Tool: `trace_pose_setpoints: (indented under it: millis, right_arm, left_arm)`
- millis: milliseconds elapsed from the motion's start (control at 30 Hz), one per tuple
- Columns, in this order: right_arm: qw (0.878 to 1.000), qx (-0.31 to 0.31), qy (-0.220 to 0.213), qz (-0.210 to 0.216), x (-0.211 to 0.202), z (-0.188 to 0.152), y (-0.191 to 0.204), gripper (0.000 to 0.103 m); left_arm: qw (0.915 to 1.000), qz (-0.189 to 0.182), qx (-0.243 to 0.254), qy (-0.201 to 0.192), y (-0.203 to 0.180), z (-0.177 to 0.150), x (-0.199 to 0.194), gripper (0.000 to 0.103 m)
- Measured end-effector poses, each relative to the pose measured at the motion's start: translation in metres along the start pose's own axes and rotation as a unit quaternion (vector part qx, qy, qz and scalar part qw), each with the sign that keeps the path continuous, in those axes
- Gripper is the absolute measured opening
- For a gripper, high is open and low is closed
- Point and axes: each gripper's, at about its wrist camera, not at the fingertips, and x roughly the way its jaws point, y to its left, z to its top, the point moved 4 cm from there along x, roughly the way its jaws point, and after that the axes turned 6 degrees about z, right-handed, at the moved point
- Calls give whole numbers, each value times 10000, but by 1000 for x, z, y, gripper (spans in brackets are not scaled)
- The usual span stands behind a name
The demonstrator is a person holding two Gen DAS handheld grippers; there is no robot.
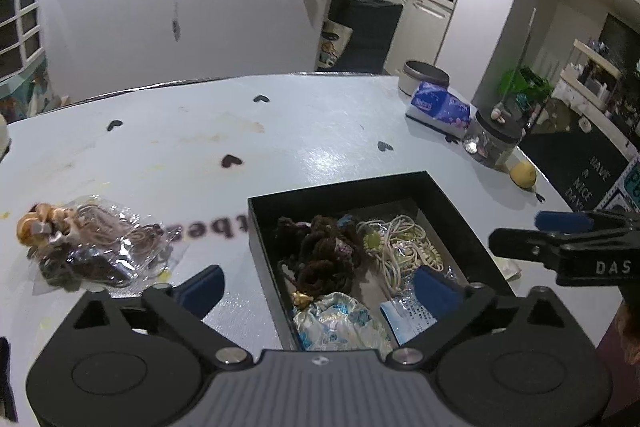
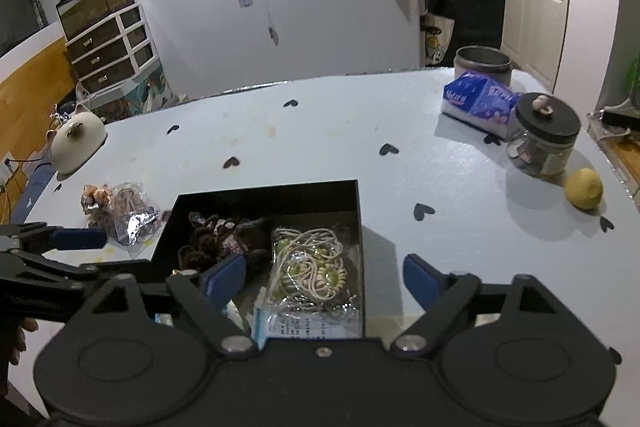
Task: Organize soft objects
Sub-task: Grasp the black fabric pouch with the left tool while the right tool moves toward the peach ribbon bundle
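- Left wrist view: my left gripper (image 1: 318, 287) has its fingers apart, holding nothing, over the near-left wall of the black box (image 1: 264, 239). In the box lie dark scrunchies (image 1: 320, 251) and cream hair ties (image 1: 404, 247). A clear bag of hair ties (image 1: 92, 243) lies on the bench (image 1: 200, 147), left of the box.
- Right wrist view: my right gripper (image 2: 324, 281) is spread wide and empty above the box's near-right corner.

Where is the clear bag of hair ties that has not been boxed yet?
The clear bag of hair ties lies on the white table, left of the black box, ahead of the open left gripper.
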Motion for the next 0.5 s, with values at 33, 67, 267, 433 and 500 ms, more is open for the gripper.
trace_pose_setpoints:
  millis: [33,67,267,433,500]
  right_arm:
    - [10000,-13,-61,-31,-3,-1,0,97]
    - [9999,-27,-118,-53,-6,-3,0,98]
    - [9990,-143,-374,-188,-21,-14,1,103]
    - [9983,-178,-514,-215,-30,-21,1,103]
    - [9977,-206,-611,-201,-33,-24,3,103]
  left_arm:
    - [10000,19,-34,-42,1,-2,-3,103]
    - [9999,31,-69,-93,1,-4,-6,103]
    - [9993,50,-255,-287,4,-15,-20,103]
    - [9984,125,-362,-422,9,-23,-30,103]
    - [9978,110,-440,-480,12,-26,-34,103]
